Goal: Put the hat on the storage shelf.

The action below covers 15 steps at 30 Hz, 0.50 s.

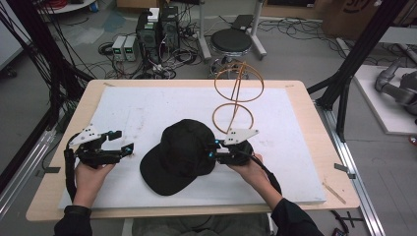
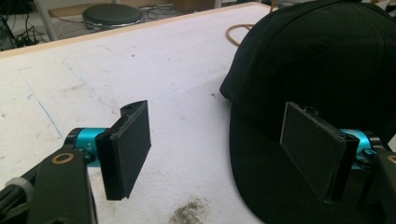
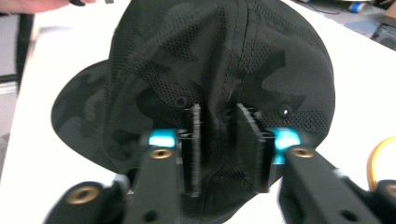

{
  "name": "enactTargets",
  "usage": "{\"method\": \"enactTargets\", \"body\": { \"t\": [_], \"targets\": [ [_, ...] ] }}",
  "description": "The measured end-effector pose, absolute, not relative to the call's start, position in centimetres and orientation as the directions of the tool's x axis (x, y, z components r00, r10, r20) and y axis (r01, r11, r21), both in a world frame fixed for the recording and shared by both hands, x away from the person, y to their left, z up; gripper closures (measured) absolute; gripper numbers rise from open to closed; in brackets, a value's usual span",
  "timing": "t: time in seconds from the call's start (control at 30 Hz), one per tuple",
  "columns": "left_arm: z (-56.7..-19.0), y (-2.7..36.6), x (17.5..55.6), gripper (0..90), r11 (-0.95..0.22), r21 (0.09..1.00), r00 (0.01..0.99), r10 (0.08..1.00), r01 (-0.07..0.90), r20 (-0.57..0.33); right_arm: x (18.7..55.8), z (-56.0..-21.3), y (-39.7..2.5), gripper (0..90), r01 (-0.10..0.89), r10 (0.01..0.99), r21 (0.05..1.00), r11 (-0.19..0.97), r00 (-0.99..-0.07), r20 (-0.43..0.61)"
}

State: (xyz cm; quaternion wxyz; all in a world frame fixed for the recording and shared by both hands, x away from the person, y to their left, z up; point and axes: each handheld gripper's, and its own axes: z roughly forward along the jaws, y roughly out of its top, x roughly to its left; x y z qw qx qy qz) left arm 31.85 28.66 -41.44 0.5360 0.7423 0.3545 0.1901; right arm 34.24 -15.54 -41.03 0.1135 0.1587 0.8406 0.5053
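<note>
Honestly, my right hand-held gripper (image 3: 217, 149) pinches just a fold of the cap (image 3: 205, 70), mid-frame; thin fabric may slip. Left hand-held gripper (image 2: 224, 149) spread, idle.

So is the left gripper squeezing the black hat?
No, the left gripper is wide open, with the cap just past its jaws.

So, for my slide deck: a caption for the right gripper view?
Right claw closing on the rear fabric of a black cap on the white table.
</note>
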Motion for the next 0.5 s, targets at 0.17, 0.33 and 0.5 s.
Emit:
{"method": "enactTargets", "body": {
  "t": [0.17, 0.33, 0.5],
  "targets": [
    [-41.5, 28.6, 31.9, 24.3, -0.18, 0.929, 0.674, 0.733, 0.324, -0.093, 34.3, -40.9, -15.7, 87.1, 0.147, 0.373, 0.886, 0.44, -0.927, -0.031],
    [-41.5, 28.8, 31.9, 24.9, -0.177, 0.927, 0.668, 0.738, 0.33, -0.097, 34.2, -40.7, -15.9, 89.0, 0.147, 0.382, 0.891, 0.429, -0.924, -0.032],
    [-41.6, 28.7, 31.9, 25.5, -0.184, 0.926, 0.67, 0.737, 0.33, -0.093, 34.1, -39.8, -16.3, 89.3, 0.127, 0.393, 0.902, 0.412, -0.918, -0.05]
  ]
}}
